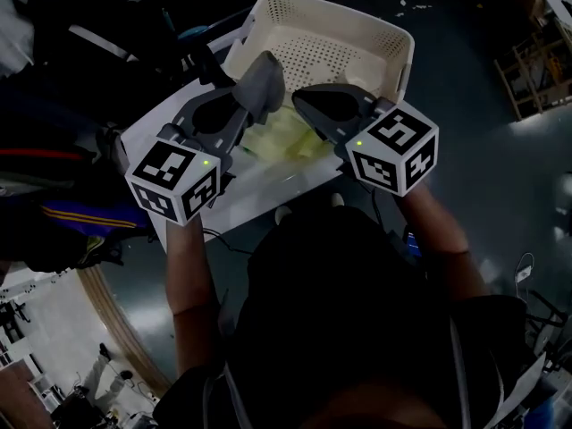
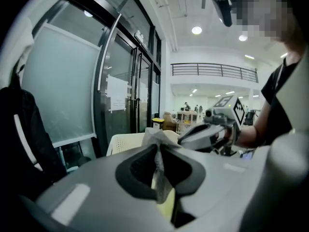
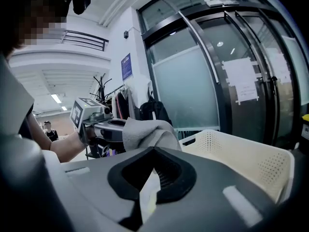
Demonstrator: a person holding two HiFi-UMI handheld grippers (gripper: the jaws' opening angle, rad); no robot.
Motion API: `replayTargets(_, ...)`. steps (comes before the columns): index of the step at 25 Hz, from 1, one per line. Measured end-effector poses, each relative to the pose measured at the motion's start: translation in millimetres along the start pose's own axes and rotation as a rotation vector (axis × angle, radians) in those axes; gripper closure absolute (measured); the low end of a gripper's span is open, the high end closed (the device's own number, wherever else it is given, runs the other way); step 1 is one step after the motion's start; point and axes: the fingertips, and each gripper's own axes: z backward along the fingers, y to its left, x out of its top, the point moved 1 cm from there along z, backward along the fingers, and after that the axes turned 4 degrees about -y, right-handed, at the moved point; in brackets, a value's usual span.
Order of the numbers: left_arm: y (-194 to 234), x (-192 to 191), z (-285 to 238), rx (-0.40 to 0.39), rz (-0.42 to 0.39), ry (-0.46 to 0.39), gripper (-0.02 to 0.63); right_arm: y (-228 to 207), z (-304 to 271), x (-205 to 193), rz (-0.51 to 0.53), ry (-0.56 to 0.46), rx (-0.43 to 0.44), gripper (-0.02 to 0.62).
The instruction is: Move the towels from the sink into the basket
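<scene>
A grey towel hangs bunched from my left gripper, whose jaws are shut on it just in front of the white perforated basket. The same cloth is pinched between the left jaws in the left gripper view, grey towel. A pale yellow towel lies under both grippers on the white sink top. My right gripper points left at the grey towel with its jaws together. A pale yellowish strip shows in their slit; I cannot tell if it is gripped.
The basket stands just beyond the grippers, with a glass door behind it. Dark bags and coats crowd the left side. The grey floor lies to the right, with a wooden rack at the far right.
</scene>
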Motion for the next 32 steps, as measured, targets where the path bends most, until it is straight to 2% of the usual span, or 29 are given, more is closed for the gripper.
replayTargets(10, -3.4, 30.7, -47.3, -0.074, -0.053, -0.04, 0.589, -49.1, 28.8, 16.4, -0.001, -0.04, -0.148, 0.597)
replayTargets(20, -3.6, 35.4, -108.2, -0.149, -0.105, -0.016, 0.589, -86.8, 52.9, 13.7, -0.012, -0.039, -0.231, 0.595)
replayTargets(25, -3.9, 28.2, -138.3, -0.162, -0.155, 0.035, 0.589, -108.6, 61.0, 10.1, -0.017, -0.024, -0.273, 0.597)
replayTargets(29, -3.1, 18.2, -157.0, -0.18, -0.181, 0.086, 0.589, -118.3, 62.3, 5.5, -0.032, -0.018, -0.275, 0.595)
replayTargets(32, 1.5, 10.6, -171.7, -0.164, -0.249, 0.137, 0.589, -126.5, 63.6, 1.9, -0.042, -0.011, -0.278, 0.595)
